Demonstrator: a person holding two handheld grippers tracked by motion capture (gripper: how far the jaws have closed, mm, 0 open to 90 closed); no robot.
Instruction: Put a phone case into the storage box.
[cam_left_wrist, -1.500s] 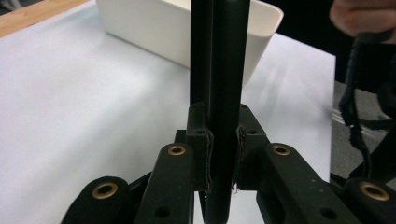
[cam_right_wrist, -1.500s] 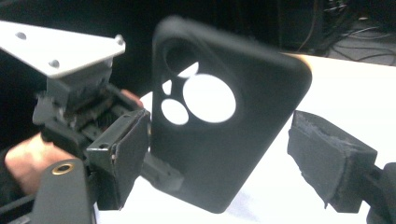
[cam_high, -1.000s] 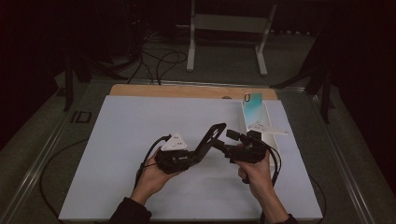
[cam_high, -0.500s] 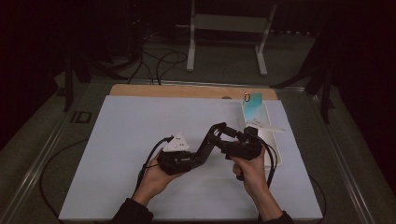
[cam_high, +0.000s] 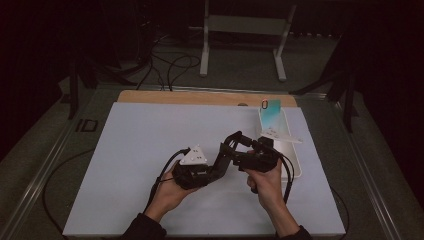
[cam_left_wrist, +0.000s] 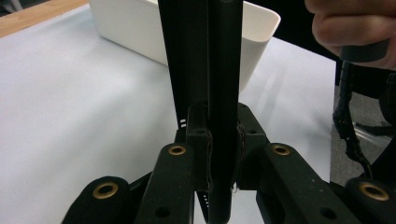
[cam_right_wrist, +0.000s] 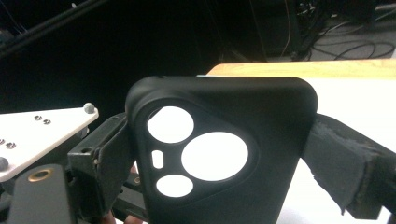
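Both grippers' fingers clamp black phone case.

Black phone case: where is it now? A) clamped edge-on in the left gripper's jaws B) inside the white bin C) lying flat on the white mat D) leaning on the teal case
A: in the left gripper view the black phone case stands edge-on, pinched between the left gripper's pads, with the white bin behind.

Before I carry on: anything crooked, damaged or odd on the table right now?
Nothing looks damaged or spilled. The black phone case is held off the table, clamped edge-on by the left gripper, with the right gripper at it too. A teal case leans tilted in the white bin rather than flat; that looks deliberate.
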